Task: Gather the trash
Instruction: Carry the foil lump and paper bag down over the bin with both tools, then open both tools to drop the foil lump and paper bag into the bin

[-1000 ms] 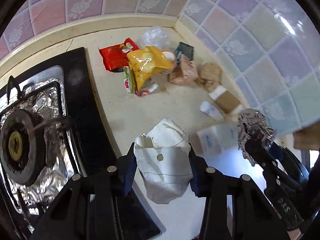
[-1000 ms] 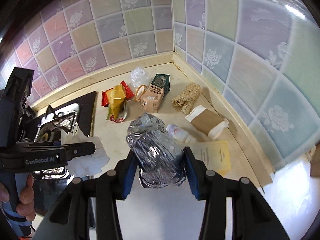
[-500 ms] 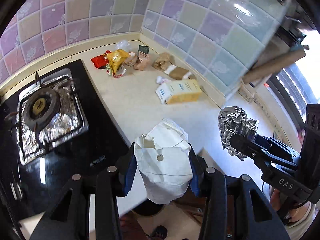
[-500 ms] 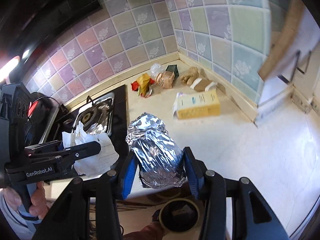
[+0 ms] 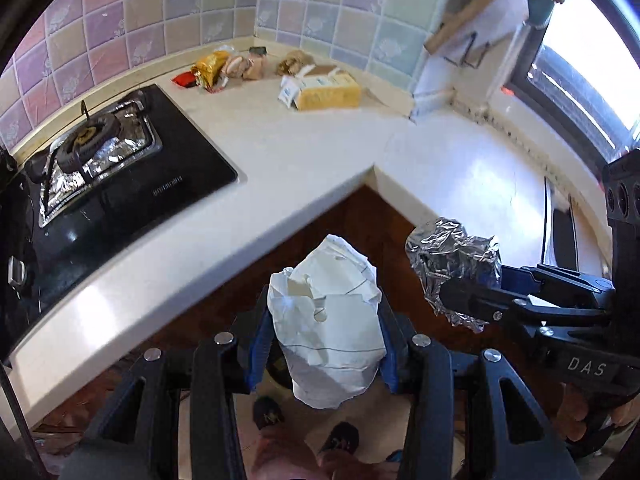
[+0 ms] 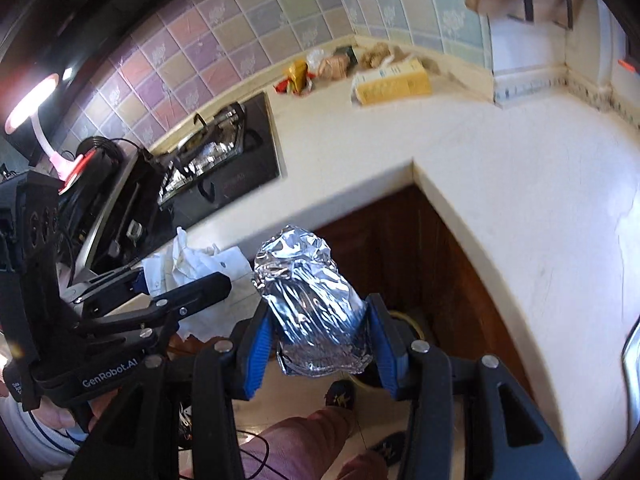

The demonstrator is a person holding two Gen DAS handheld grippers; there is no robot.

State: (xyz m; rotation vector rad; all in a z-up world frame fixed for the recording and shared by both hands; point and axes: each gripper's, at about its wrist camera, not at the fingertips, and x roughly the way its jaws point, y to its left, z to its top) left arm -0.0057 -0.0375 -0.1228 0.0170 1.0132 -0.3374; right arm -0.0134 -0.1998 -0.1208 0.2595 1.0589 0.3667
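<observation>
My left gripper (image 5: pixel 325 336) is clamped on a crumpled white paper bag (image 5: pixel 326 320); both blue pads press its sides, and the jaws are held fairly wide by the bag's bulk. The bag sticks up past the fingertips and sags below them. It hangs off the counter (image 5: pixel 280 148), over the brown cabinet front and the floor.

My right gripper (image 6: pixel 318 344) grips a crumpled foil wad (image 6: pixel 310 300) the same way, blue pads against both flanks, jaws about as wide as the wad. It too is held clear of the counter edge, over the floor, with a round dark opening partly visible just below it; I can't tell what that is.

In the left view, the right gripper sits just right of the bag, not touching it.

Remaining litter lies far back in the tiled corner: a yellow box (image 5: pixel 326 94), a yellow wrapper (image 5: pixel 210 66), a red wrapper (image 5: pixel 184 79), brown paper scraps (image 5: pixel 296 65). The stove (image 5: pixel 100 152) lies left of it.

My shoes and trouser leg (image 6: pixel 308 440) show below.
</observation>
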